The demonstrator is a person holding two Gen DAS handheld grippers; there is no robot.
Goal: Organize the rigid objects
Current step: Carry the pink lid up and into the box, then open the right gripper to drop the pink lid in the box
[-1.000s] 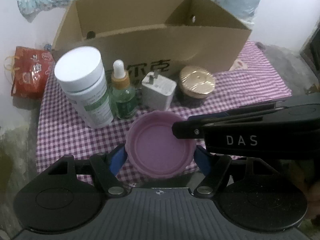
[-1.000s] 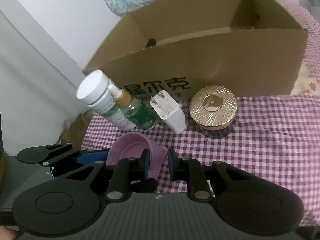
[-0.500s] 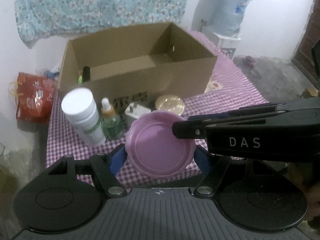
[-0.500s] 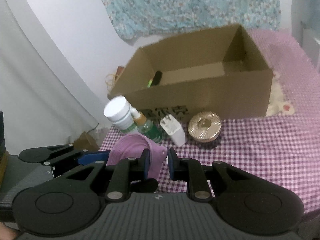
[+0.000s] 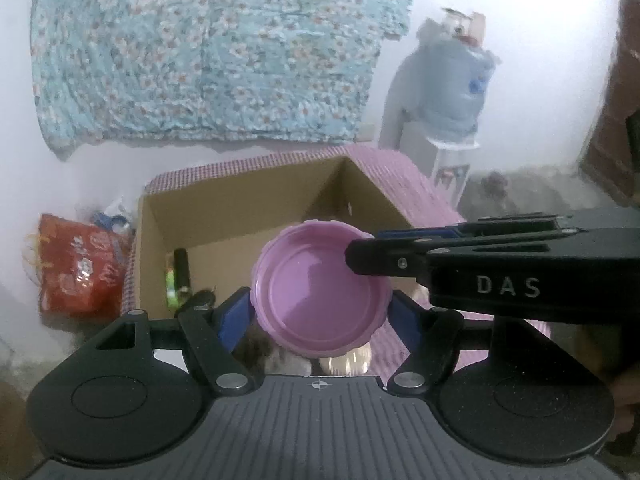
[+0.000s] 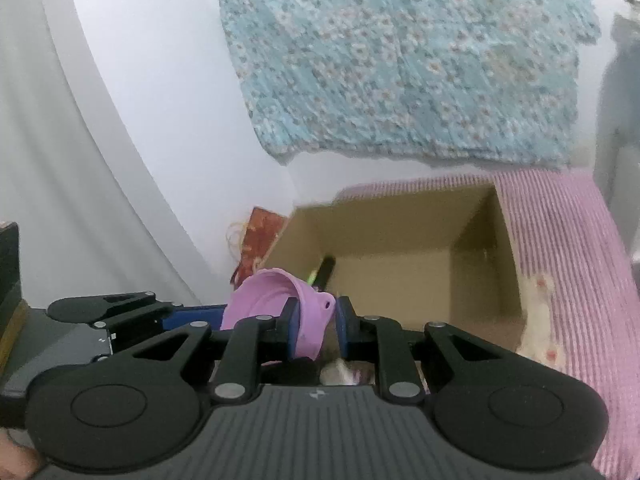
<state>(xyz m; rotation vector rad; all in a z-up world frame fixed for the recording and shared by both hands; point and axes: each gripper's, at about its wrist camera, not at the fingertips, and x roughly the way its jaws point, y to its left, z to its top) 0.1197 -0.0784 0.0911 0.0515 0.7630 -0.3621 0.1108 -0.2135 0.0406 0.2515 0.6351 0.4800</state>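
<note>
Both tongs grip the pink bowl [image 5: 322, 290]: left gripper [image 5: 320, 312] across it, right gripper [image 6: 314, 320] pinching its rim, near the box [image 6: 400, 236]

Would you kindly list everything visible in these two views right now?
Shallow round plastic dish: one, pink, held above the box's near edge.
Open cardboard box: one, brown, on the checked cloth.
Marker-like stick: one, black and green, inside the box.
Checked cloth: one, purple-white, under the box.
Floral fabric: one, blue, on the wall.
Printed bag: one, red, left of the box.
Water dispenser: one, pale blue, rear right.
Left hand-held gripper: black, gripping the dish's sides.
Right hand-held gripper: black, pinching the dish's rim.
</note>
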